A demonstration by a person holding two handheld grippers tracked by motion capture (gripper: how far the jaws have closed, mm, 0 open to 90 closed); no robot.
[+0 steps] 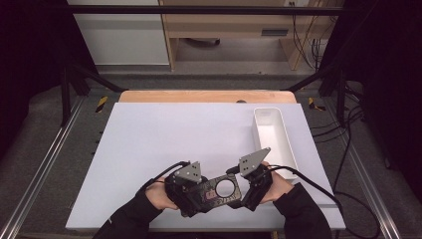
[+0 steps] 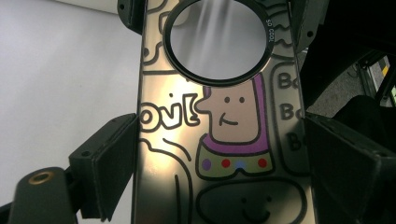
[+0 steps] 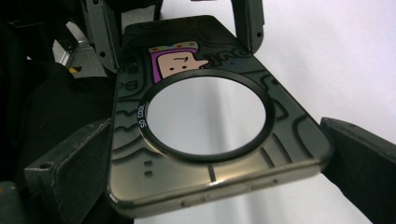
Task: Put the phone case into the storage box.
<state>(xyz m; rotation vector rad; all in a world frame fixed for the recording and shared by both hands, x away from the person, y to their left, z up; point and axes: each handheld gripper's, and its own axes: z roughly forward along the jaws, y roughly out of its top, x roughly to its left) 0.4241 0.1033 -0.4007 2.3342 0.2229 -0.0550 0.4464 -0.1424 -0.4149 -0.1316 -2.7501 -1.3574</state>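
Note:
A dark, glossy phone case (image 1: 209,195) with cartoon drawings and a round ringed hole is held flat just above the white table near its front edge. My left gripper (image 1: 196,194) is shut on the case's long sides; in the left gripper view both jaws press against the case (image 2: 224,140). My right gripper (image 1: 247,191) clamps the opposite end, and in the right gripper view its jaws touch the edges of the case (image 3: 140,158) beside the hole. The left gripper's fingers (image 3: 100,32) show at the far end of that view.
A long white tray (image 1: 267,109) lies at the right of the white table top (image 1: 174,134), close to my right hand. A wooden strip (image 1: 206,96) borders the far edge. Black frame bars and cables surround the table.

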